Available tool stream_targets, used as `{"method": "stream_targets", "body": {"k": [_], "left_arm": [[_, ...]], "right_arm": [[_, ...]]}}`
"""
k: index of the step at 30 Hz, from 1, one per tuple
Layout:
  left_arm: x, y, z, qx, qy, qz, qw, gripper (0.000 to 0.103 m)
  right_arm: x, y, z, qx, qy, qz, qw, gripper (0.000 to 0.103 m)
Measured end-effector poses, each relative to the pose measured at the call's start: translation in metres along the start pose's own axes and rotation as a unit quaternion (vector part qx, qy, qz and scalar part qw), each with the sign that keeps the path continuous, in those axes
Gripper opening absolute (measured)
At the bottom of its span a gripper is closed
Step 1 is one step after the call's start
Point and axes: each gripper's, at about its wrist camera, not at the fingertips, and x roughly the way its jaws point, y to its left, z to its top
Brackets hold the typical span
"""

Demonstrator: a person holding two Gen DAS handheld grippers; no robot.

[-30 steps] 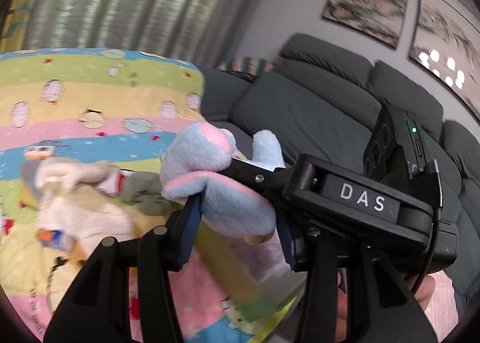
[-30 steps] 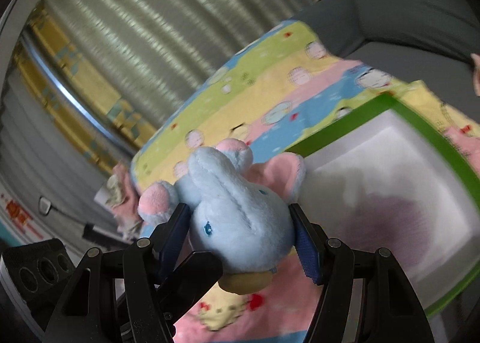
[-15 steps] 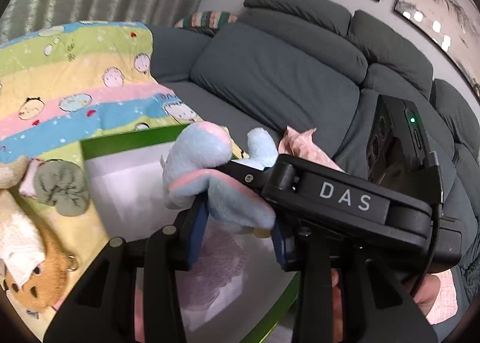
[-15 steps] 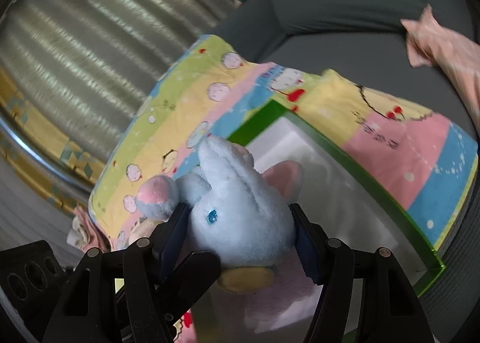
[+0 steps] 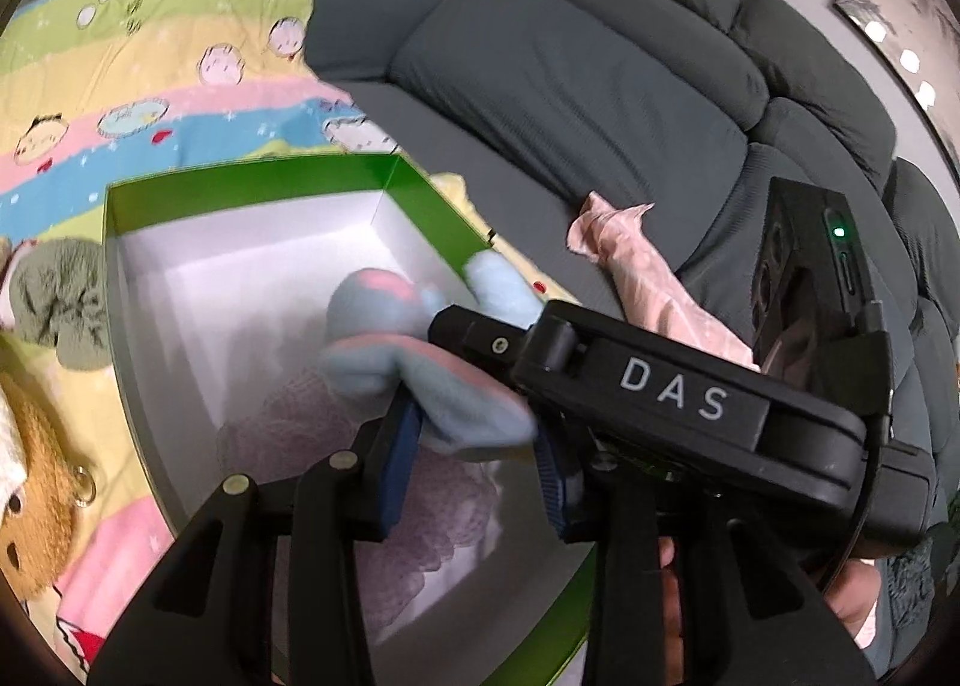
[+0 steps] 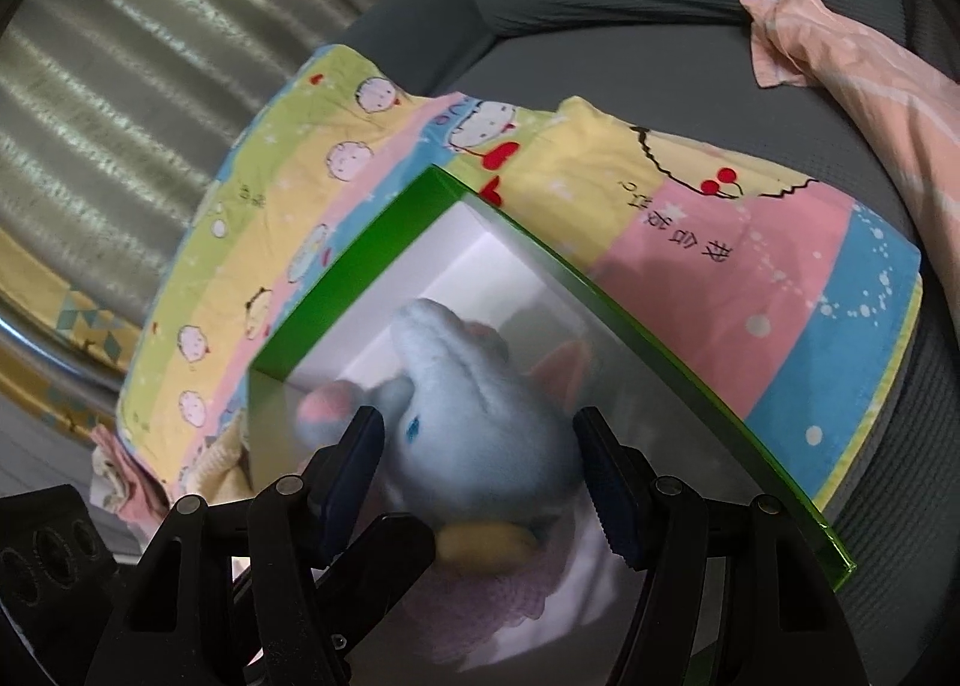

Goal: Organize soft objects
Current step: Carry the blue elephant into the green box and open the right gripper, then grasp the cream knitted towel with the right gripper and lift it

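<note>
A light-blue and pink plush elephant (image 5: 444, 386) is held between both grippers above a green-rimmed white box (image 5: 252, 185). My left gripper (image 5: 474, 464) is shut on the plush's lower body. My right gripper (image 6: 480, 482) is shut on its head (image 6: 474, 422), and its black body (image 5: 672, 398) crosses the left wrist view. The box (image 6: 660, 338) lies on a striped cartoon blanket (image 6: 750, 242). A pale lilac knitted item (image 5: 432, 518) lies inside the box under the plush (image 6: 498, 608).
A grey-green soft toy (image 5: 54, 302) and a brown plush (image 5: 30, 476) lie left of the box on the blanket (image 5: 150, 86). A pink striped cloth (image 5: 648, 278) lies on the grey sofa (image 5: 570, 74) to the right. A curtain (image 6: 120, 56) hangs behind.
Both grippers carried the plush elephant from over the blanket to over the box and lowered it toward the box's inside. The grip on it stayed the same.
</note>
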Motion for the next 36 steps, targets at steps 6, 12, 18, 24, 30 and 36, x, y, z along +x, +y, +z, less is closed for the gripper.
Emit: {"method": "stream_targets", "body": {"k": [6,12,18,24,30,36], "left_arm": [[0.002,0.002,0.000,-0.021,0.023,0.010,0.9995,0.060],[-0.028,0.000,-0.003,-0.017,0.000,0.021,0.9996,0.080],[-0.079,0.011,-0.007,-0.035,-0.045,0.040,0.9976,0.092],[-0.133,0.030,-0.023,-0.059,-0.092,0.107,0.9882,0.102],[-0.189,0.071,-0.056,-0.100,-0.127,0.215,0.9631,0.102],[-0.223,0.131,-0.102,-0.183,-0.144,0.257,0.9378,0.102]], "right_arm": [[-0.004,0.001,0.000,-0.001,-0.012,-0.016,1.000,0.070],[-0.026,0.014,-0.001,-0.029,-0.061,-0.031,0.997,0.083],[-0.045,0.041,-0.010,-0.073,-0.093,-0.015,0.993,0.091],[-0.055,0.076,-0.025,-0.126,-0.107,0.003,0.986,0.100],[-0.056,0.119,-0.049,-0.185,-0.100,0.044,0.977,0.102],[-0.035,0.171,-0.085,-0.248,-0.036,0.119,0.961,0.103]]}}
